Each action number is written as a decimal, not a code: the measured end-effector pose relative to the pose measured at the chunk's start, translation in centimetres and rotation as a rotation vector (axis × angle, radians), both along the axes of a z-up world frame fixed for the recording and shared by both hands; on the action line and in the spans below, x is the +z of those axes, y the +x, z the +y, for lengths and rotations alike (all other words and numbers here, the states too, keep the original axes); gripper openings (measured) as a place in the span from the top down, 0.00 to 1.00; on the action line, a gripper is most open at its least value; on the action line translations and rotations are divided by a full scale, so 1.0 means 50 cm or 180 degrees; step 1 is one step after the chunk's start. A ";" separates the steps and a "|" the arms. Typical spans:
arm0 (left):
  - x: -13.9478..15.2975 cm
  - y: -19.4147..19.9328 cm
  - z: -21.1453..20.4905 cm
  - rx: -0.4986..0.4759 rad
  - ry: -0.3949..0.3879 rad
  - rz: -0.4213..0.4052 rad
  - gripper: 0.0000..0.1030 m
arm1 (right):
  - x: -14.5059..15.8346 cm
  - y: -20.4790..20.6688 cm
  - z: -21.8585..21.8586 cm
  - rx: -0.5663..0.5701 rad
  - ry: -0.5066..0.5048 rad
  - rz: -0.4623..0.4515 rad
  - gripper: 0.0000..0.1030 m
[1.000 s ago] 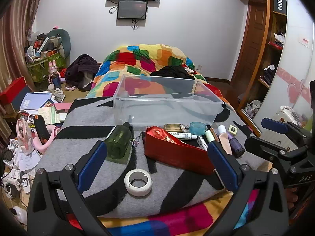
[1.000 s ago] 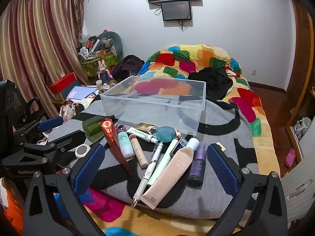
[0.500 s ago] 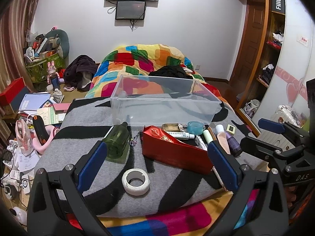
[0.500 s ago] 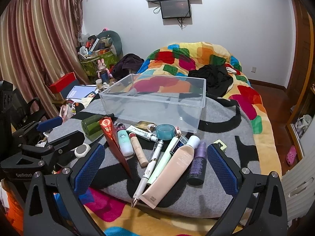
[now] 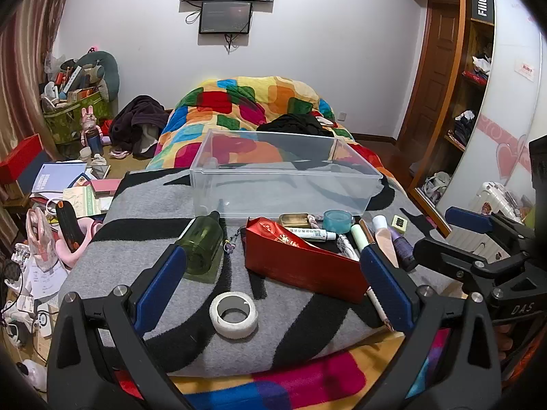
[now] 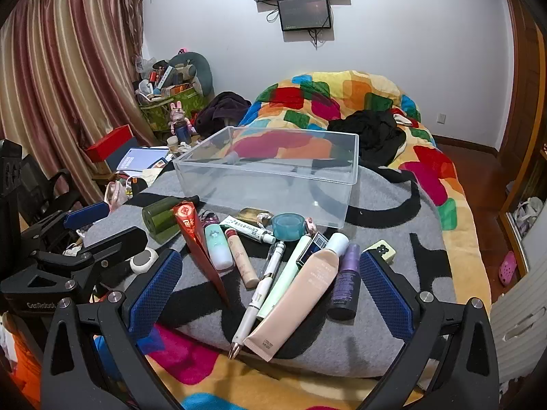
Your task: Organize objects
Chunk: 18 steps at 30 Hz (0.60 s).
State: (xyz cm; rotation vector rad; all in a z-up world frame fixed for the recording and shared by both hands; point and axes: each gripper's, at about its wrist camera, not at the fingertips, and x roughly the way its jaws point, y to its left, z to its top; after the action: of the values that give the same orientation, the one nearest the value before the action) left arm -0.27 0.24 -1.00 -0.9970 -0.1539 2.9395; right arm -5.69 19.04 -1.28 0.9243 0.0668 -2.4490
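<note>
The clear rectangular plastic bin (image 6: 270, 174) stands empty on the grey-and-black blanket (image 6: 393, 218), ready as destination; tubes, bottles and the long red paper wedge (image 5: 301, 256) lie just before it; left gripper (image 5: 273, 283) and right gripper (image 6: 270, 285) hover spread wide, holding nothing.

Read "Fiiio" in white on a black box (image 5: 482, 6) high on the wardrobe shelf. Found "DAS" stamped on the right claw's black frame (image 5: 520, 308), at the edge of the left wrist view. Made out "GenRobot" on the left claw's frame (image 6: 41, 305), seen from the right. Print on the tubes and red carton stayed too small to read.
</note>
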 end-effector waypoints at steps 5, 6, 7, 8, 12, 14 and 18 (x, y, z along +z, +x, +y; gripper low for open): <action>0.000 -0.002 0.005 -0.0007 -0.0010 -0.0006 0.00 | -0.004 0.002 -0.001 0.0002 -0.0015 -0.0016 0.00; 0.000 -0.002 0.004 -0.0006 -0.0011 -0.0005 0.00 | -0.005 0.002 -0.001 0.0003 -0.0020 -0.0021 0.00; 0.000 -0.002 0.004 -0.0009 -0.0008 -0.0007 0.00 | -0.006 0.001 -0.001 0.0003 -0.0023 -0.0026 0.00; 0.000 -0.001 0.004 -0.0014 0.0000 -0.0007 0.00 | -0.006 0.001 -0.001 0.0002 -0.0020 -0.0025 0.00; -0.002 -0.002 0.008 -0.0024 0.0000 -0.0009 0.00 | -0.008 0.002 -0.002 0.0005 -0.0025 -0.0029 0.00; -0.003 -0.001 0.010 -0.0032 -0.0001 -0.0009 0.00 | -0.008 -0.001 -0.001 0.0002 -0.0023 -0.0033 0.00; -0.003 -0.001 0.012 -0.0035 0.0001 -0.0008 0.00 | -0.010 -0.001 0.000 0.0006 -0.0032 -0.0046 0.00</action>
State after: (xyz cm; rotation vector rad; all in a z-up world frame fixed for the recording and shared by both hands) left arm -0.34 0.82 -1.17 -0.9984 -0.1486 2.9283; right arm -5.72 19.03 -1.78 0.9373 0.0502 -2.4385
